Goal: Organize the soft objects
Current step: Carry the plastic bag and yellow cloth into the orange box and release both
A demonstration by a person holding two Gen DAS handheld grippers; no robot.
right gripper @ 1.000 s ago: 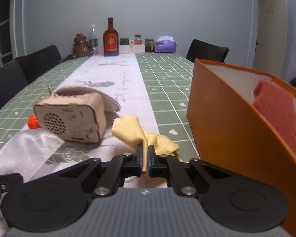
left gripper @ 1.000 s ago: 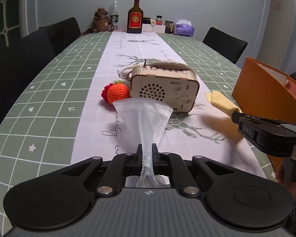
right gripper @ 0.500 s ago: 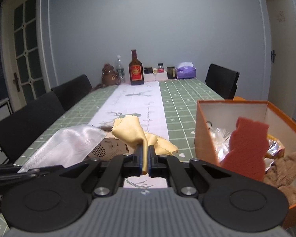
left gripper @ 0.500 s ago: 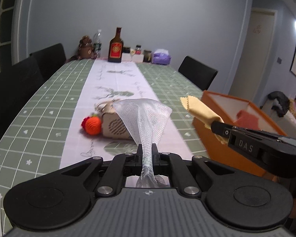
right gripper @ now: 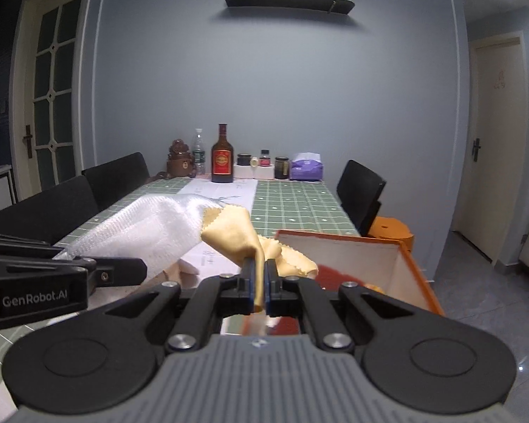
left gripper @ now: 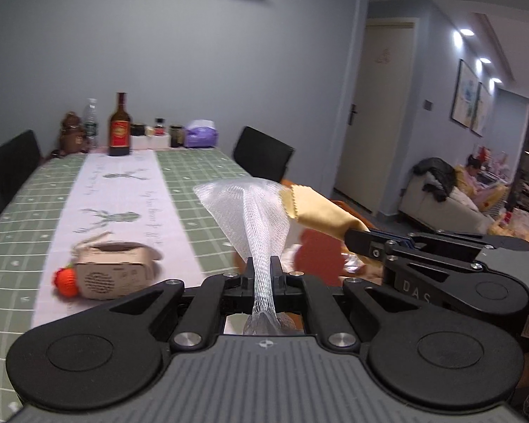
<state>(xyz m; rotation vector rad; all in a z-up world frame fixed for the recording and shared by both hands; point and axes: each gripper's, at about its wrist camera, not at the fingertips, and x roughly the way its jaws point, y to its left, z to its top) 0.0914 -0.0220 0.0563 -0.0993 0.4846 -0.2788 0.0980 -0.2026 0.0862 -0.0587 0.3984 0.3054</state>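
My left gripper (left gripper: pixel 262 264) is shut on a white mesh net (left gripper: pixel 254 204), held up in the air; the net also shows in the right wrist view (right gripper: pixel 137 232). My right gripper (right gripper: pixel 260 269) is shut on a yellow cloth (right gripper: pixel 236 232), raised beside the net; the cloth also shows in the left wrist view (left gripper: pixel 317 213). The orange box (right gripper: pixel 409 268) sits below and to the right, with a red sponge (left gripper: pixel 317 253) inside. An orange knitted ball (left gripper: pixel 66 277) lies on the table beside the wooden radio (left gripper: pixel 113 273).
A long table with a green checked cloth and white runner (left gripper: pixel 123 197) stretches ahead. A bottle (right gripper: pixel 222 155), jars and a tissue box (right gripper: pixel 306 167) stand at its far end. Black chairs (right gripper: pixel 359 194) line both sides.
Both grippers have lifted higher with the net and the cloth and moved right, over the orange box. The table and radio now sit lower and to the left.
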